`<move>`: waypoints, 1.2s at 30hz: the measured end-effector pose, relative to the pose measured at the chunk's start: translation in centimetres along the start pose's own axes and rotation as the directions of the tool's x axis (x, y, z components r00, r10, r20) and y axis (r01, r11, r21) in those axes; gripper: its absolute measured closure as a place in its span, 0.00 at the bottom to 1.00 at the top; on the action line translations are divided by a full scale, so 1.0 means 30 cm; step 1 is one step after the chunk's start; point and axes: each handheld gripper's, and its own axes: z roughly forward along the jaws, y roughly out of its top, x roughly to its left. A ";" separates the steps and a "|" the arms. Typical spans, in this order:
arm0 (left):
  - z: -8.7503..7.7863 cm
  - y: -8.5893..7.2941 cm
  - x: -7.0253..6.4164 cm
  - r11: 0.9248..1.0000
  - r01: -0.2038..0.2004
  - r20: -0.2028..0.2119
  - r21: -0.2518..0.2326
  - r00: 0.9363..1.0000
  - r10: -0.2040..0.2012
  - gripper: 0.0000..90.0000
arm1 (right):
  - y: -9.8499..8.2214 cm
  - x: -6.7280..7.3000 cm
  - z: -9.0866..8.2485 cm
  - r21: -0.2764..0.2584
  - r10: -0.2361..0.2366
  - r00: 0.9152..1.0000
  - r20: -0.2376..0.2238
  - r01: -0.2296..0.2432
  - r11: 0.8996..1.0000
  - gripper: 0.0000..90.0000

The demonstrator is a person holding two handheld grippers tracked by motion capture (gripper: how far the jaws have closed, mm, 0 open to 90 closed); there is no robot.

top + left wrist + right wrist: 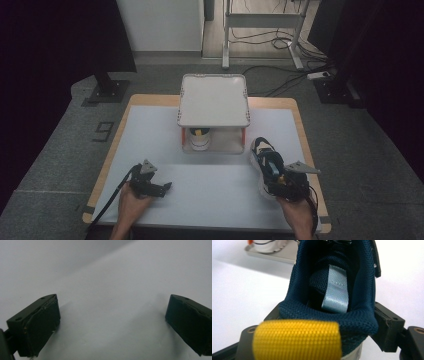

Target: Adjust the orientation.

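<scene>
Your right gripper [281,181] is clamped on the heel of a sneaker [266,157]: in the right gripper view its jaws press the navy mesh collar from both sides, with the yellow heel loop [297,338] nearest the camera and a pale blue tongue strap [336,290] inside the opening. The shoe points away from you, its toe toward the back of the table near the right leg of a small white shelf [214,100]. Your left gripper [161,188] rests low at the front left, jaws spread wide over bare white tabletop [107,290], holding nothing.

Under the shelf stands a white object with a yellow and dark top [199,137]; what it is cannot be told. The shoe lies near the right edge of the white mat [150,130], with open surface between your two hands. No brand or writing is legible.
</scene>
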 end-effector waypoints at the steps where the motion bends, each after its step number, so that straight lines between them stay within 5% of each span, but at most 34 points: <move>1: 0.000 0.000 0.000 1.000 0.000 0.000 0.000 1.000 0.000 0.00 | 0.003 0.006 -0.004 0.002 -0.004 1.000 -0.007 0.004 1.000 0.29; 14: 0.000 0.000 0.000 1.000 0.000 0.000 0.000 1.000 0.000 0.00 | 0.069 0.108 -0.009 -0.013 -0.077 0.994 -0.083 0.076 0.997 0.28; 36: 0.000 0.000 0.000 1.000 0.002 0.002 -0.002 1.000 -0.002 0.00 | 0.202 0.177 0.233 0.004 -0.095 0.993 -0.072 0.096 0.995 0.28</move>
